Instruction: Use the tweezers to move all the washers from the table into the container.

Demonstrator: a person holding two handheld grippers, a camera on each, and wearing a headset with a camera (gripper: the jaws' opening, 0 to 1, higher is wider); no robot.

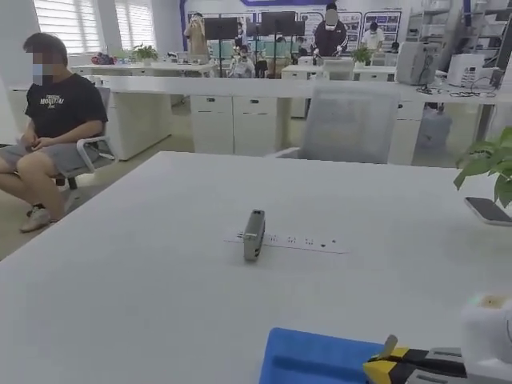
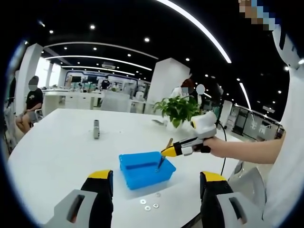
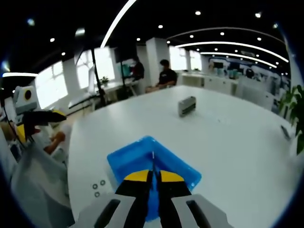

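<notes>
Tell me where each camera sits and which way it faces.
Head view: on the headset, looking across the table beyond the blue container; right tool at bottom right.
Left gripper view: on the left tool, facing the container, washers and right tool holding tweezers.
Right gripper view: on the right tool, down onto the container; left tool far left.
Shared: the container, in all three.

I am in a big open office. I work at a white table (image 1: 144,288), and behind it stand long rows of white desks (image 1: 240,86), a mesh chair (image 1: 350,120), screens (image 1: 276,22) and plants (image 1: 490,164). People (image 1: 56,112) sit and stand around. The windows (image 1: 60,18) have blinds, and strip lights (image 2: 194,23) run along the ceiling.
</notes>
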